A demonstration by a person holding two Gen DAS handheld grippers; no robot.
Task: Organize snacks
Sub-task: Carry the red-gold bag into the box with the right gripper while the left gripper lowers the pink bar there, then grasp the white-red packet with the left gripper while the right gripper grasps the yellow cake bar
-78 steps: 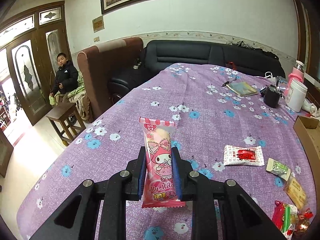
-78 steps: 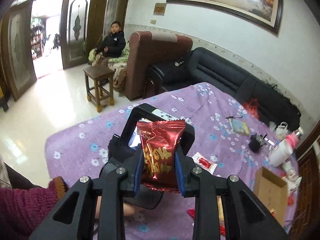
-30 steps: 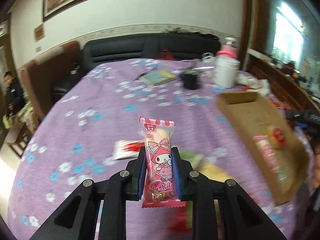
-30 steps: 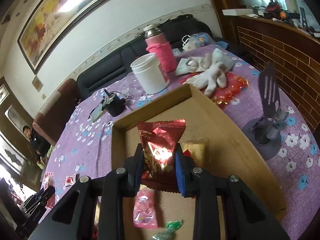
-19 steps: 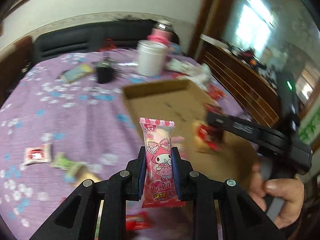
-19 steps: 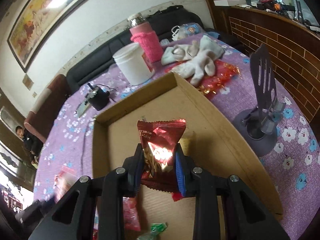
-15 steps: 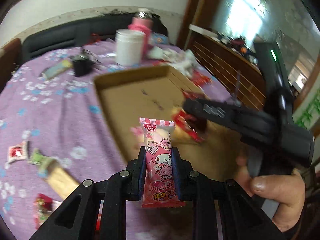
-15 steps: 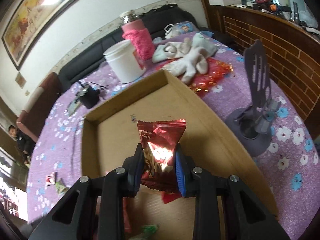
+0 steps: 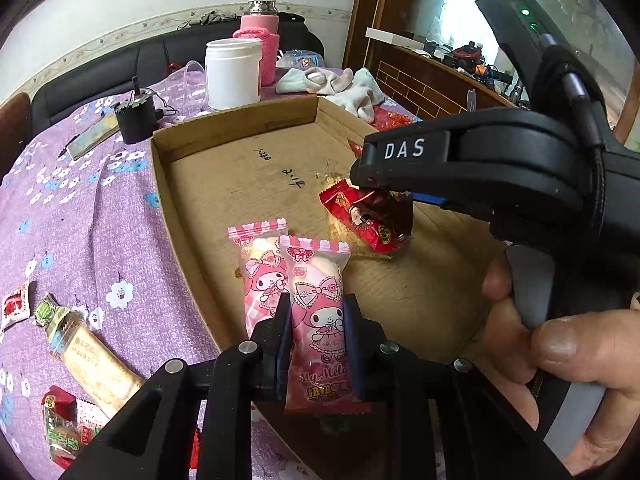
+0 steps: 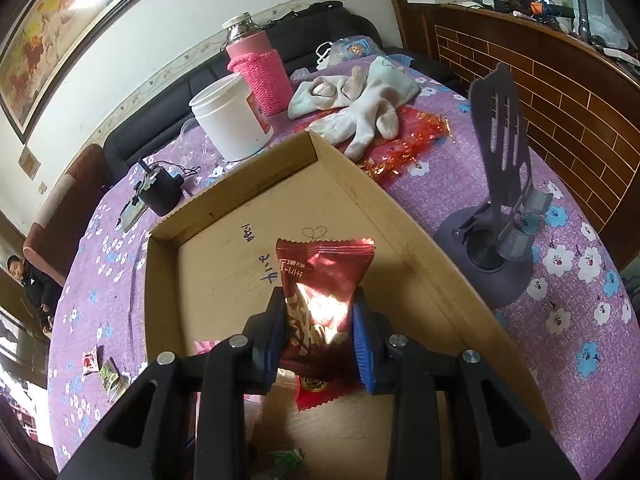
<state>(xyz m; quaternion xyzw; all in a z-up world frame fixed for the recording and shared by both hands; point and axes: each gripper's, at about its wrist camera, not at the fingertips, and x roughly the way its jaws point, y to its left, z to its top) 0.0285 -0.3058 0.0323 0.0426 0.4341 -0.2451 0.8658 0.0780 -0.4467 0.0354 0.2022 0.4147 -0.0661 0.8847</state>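
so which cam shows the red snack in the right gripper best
The right wrist view: the red snack sits front and centre between the right gripper pads, over the cardboard tray, though glare washes out its print. The left wrist view shows it side-on, partly hidden under the gripper's body.

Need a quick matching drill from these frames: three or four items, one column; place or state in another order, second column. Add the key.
Items:
1. pink cartoon packet
2. red foil packet
3. white jar
4. tan wafer bar

Places:
A. on the purple cloth, outside the box
B. in the right tongs
C. beyond the box's far wall
D. in the left tongs

Pairs: 1-D, 2-B, 3-C, 4-A
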